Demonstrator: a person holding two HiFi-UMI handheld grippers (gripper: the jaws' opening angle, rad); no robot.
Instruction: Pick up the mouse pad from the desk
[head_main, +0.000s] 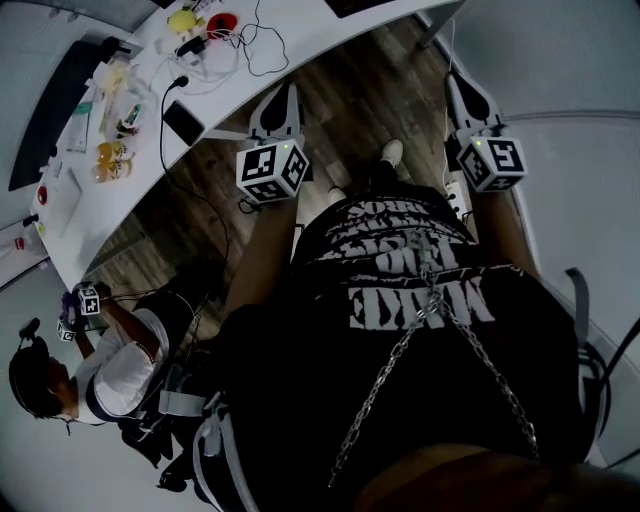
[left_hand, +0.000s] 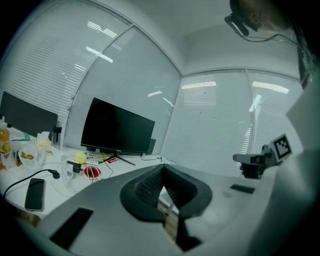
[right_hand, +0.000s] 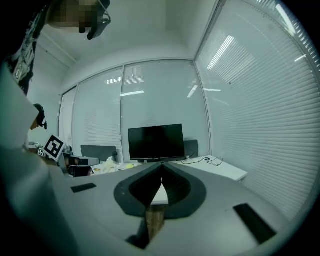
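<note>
I cannot pick out a mouse pad for certain in any view. The white curved desk (head_main: 322, 32) runs across the top left of the head view. My left gripper (head_main: 284, 93) is shut and empty, held over the wooden floor just short of the desk's edge. My right gripper (head_main: 455, 82) is also shut and empty, further right near the desk's end. In the left gripper view the shut jaws (left_hand: 162, 171) point at the desk, towards a black monitor (left_hand: 117, 128). In the right gripper view the jaws (right_hand: 161, 181) face the same monitor (right_hand: 155, 142).
On the desk lie a black phone (head_main: 183, 122), white cables (head_main: 255, 45), a yellow thing (head_main: 183, 18), a red thing (head_main: 222, 20) and snack packets (head_main: 110, 155). A second dark screen (head_main: 55, 100) stands at the far left. Another person (head_main: 110, 365) sits low on the left, holding grippers.
</note>
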